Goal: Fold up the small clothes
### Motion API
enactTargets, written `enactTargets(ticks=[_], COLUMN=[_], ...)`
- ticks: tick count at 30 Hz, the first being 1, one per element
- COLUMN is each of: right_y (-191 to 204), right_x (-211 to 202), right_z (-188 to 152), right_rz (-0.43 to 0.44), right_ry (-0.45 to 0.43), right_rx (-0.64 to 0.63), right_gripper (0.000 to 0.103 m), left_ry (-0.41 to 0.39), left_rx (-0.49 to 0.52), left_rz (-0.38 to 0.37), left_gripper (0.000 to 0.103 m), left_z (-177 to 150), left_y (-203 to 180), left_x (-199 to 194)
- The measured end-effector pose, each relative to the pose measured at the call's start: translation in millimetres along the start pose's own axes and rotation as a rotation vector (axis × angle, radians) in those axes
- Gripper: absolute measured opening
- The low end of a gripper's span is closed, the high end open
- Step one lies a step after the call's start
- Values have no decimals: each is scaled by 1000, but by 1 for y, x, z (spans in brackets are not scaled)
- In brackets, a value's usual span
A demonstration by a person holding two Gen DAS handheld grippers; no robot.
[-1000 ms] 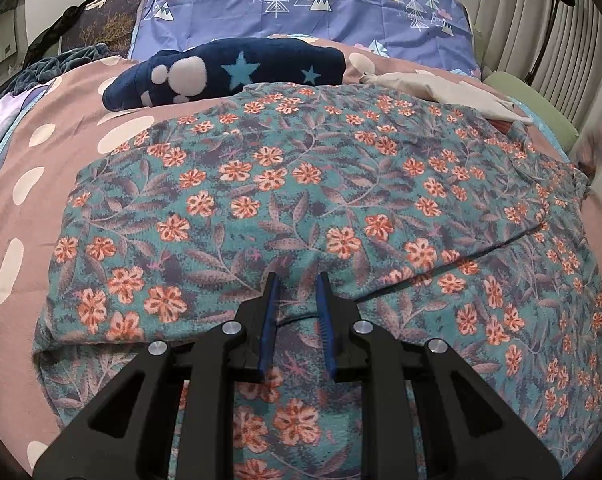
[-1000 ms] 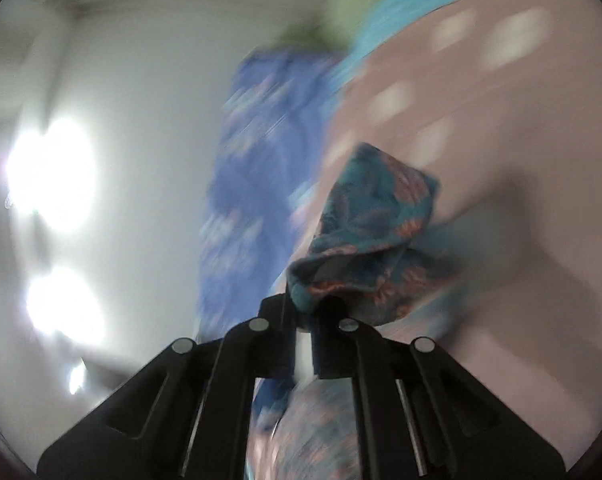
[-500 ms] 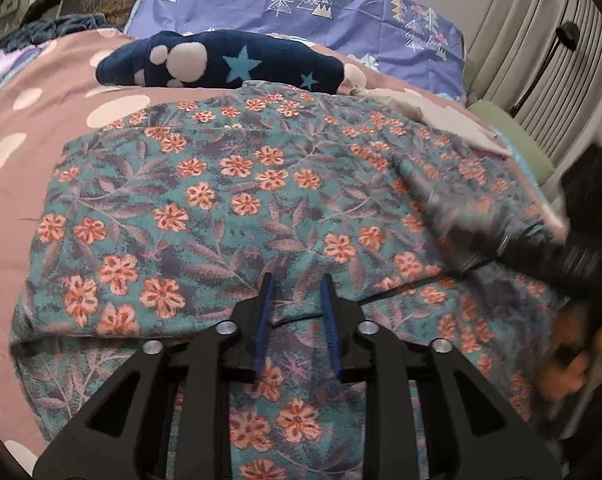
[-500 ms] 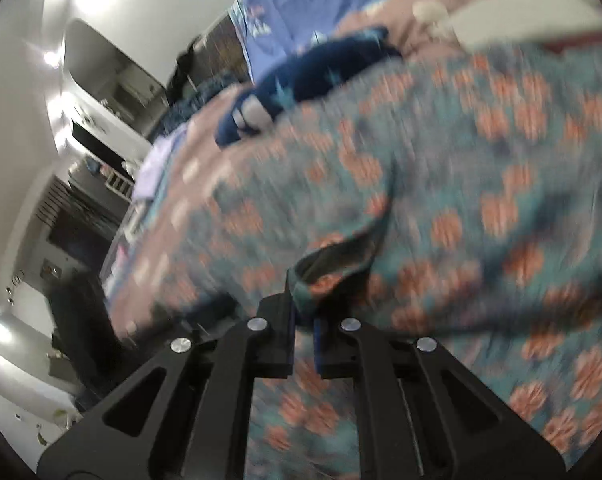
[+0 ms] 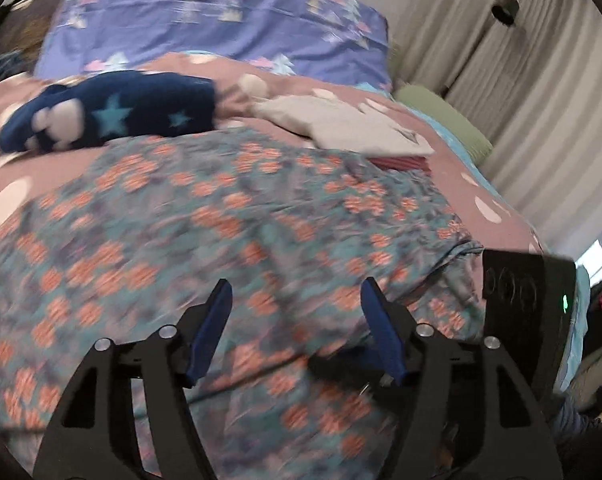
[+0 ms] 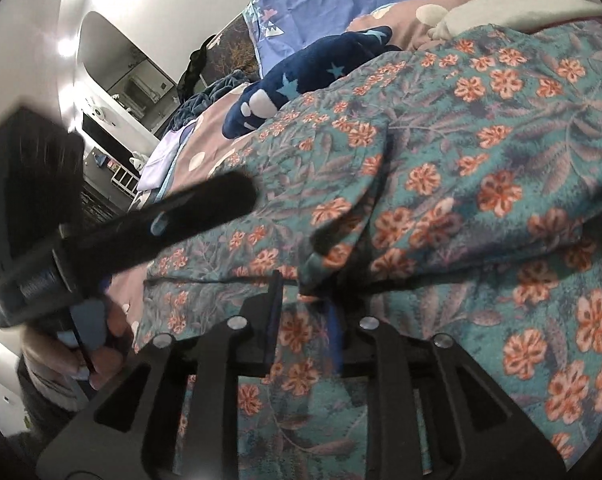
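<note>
A teal garment with orange flowers [image 5: 229, 216] lies spread on the bed, one flap folded over onto itself [image 6: 441, 200]. My left gripper [image 5: 295, 294] hovers just above the garment's near part. Its jaws are opening wide and nothing is between them. My right gripper [image 6: 305, 292] is low over the cloth, jaws opening a little. The corner of the folded flap [image 6: 321, 258] rests right at its fingertips, and the pads do not press on it. The right tool's body [image 5: 529, 312] shows in the left wrist view. The blurred left tool [image 6: 113, 232] and a hand [image 6: 101, 348] show in the right wrist view.
A navy star-patterned fleece piece [image 5: 109, 120] and a beige garment [image 5: 341, 124] lie beyond the floral one on the pink dotted bedspread [image 5: 9, 200]. A purple pillow [image 5: 205, 28] is at the head, a green cushion [image 5: 441, 116] and curtains [image 5: 521, 100] at the right.
The right gripper swung the flap across the garment, lowered it and parted its jaws. The left gripper let go of the cloth edge, lifted and opened wide.
</note>
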State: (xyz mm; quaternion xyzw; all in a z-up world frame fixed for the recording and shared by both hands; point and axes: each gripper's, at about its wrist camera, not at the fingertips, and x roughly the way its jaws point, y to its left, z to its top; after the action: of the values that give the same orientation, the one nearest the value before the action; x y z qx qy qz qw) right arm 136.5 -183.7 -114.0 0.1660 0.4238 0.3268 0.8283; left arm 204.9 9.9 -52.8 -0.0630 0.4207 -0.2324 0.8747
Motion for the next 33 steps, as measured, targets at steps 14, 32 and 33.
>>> enactTargets(ticks=[14,32,33], right_y=[-2,1,1], right_x=[3,9,9], right_z=[0,2,2], right_rz=[15,5,8], right_ry=[5,8,8], right_rx=[8,-17,-16], right_gripper=[24,29,29], left_ry=[59,164,157], left_rx=[57,83,90], left_rz=[331,222,243], left_gripper=[75,75,75], left_z=[30,7,7], left_y=[21,-15,-14], left_x=[17,60,56])
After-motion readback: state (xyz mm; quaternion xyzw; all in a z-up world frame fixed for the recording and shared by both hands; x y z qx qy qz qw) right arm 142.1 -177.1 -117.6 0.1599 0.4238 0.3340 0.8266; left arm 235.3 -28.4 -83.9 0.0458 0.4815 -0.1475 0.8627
